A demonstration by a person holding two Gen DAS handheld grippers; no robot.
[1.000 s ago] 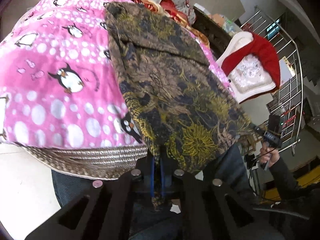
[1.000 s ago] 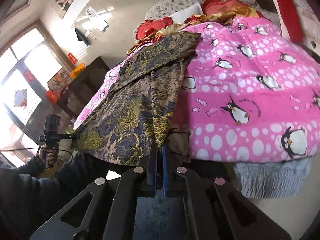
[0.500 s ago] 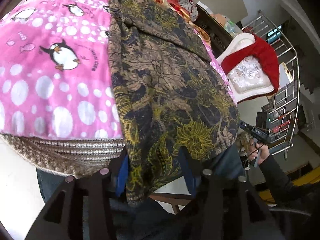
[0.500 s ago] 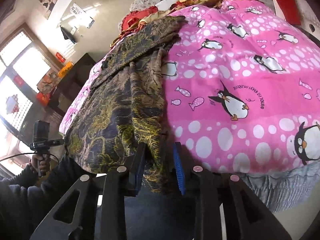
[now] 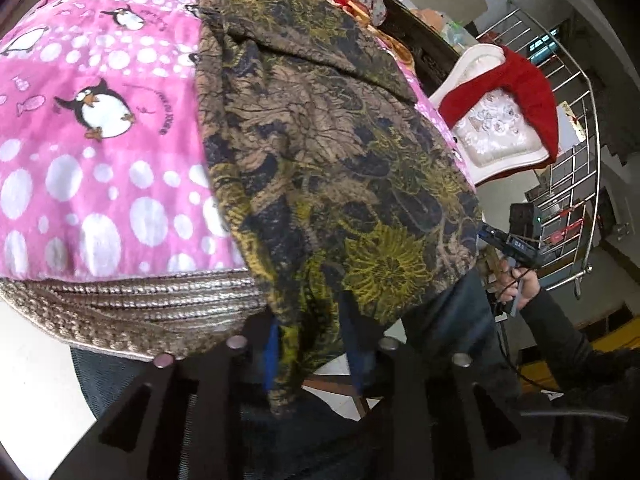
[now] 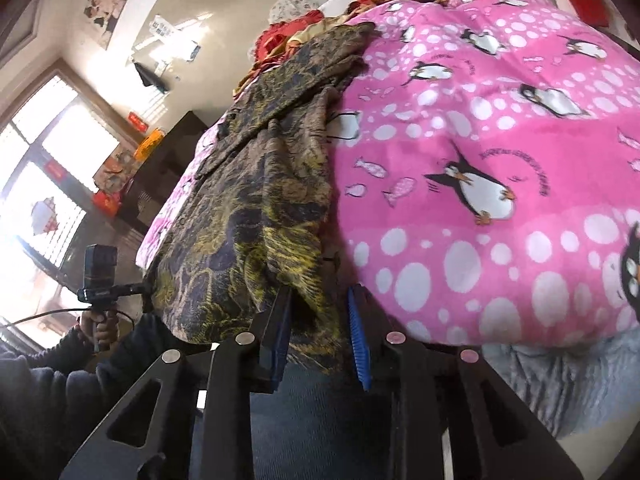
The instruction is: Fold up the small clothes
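I am laying the garment [image 5: 320,152] lengthwise on the pink blanket [image 5: 100,128], its near hem overhanging the edge; one sleeve looks turned in, and the crosswise folds are still waiting. My left claw [image 5: 312,348] is closing, hem hanging loose between its jaws; my right claw [image 6: 320,328] is standing part-open around the other corner, gripping nothing.

garment [image 5: 332,152]: brown-yellow floral print; spread flat on pink blanket [image 5: 100,128]; hem overhanging edge
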